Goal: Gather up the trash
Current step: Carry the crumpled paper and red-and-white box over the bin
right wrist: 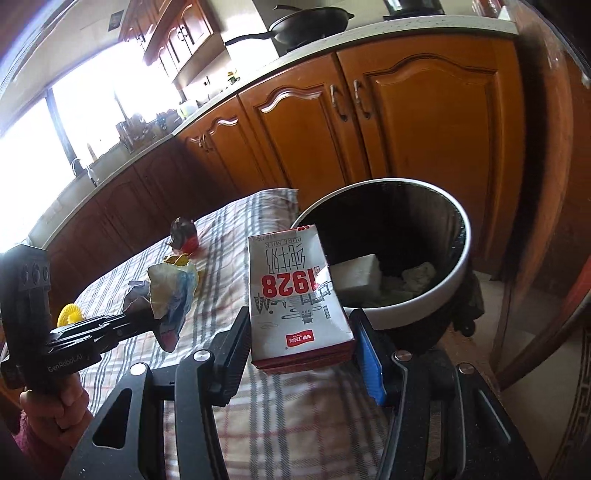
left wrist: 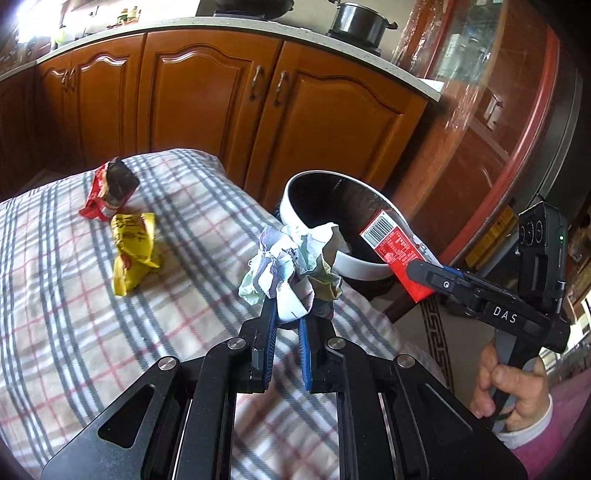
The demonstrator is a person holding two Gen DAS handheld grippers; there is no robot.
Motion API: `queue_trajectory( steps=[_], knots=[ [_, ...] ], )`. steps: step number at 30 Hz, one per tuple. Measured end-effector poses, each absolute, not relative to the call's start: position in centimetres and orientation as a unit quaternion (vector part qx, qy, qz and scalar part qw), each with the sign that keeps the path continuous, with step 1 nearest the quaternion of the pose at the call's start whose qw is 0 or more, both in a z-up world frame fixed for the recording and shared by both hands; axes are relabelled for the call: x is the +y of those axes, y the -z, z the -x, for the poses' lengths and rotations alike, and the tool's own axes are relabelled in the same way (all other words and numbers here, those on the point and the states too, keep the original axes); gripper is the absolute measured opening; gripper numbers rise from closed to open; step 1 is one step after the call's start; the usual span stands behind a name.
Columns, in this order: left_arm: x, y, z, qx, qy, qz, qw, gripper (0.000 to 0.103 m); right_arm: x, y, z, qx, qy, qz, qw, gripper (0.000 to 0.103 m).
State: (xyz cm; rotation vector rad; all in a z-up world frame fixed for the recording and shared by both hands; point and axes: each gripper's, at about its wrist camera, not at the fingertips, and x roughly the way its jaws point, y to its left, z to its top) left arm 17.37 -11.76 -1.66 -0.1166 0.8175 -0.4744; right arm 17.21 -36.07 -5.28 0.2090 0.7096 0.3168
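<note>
Two loads | left claw clamped on paper wad | right claw clamped on carton | clear bin rim before releasing

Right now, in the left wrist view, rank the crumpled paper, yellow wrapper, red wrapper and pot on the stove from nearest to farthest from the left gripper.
1. Crumpled paper: clamped in the left gripper.
2. Yellow wrapper: on the checked cloth, to the left.
3. Red wrapper: just behind the yellow one, nearer the cloth's far edge.
4. Pot: on the stove, far back, upper right.
</note>
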Motion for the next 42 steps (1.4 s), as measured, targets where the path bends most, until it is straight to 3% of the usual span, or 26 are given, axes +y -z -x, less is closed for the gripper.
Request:
queue_trajectory(
  steps=[42],
  knots=[
    [-20.7, 0.4, -25.1, 0.403, 0.261, 0.007, 0.877, 0.01, -42.3, 4.9, -22.8, 0.344, -0.101, -0.116, 0.926, 0.053]
  ],
)
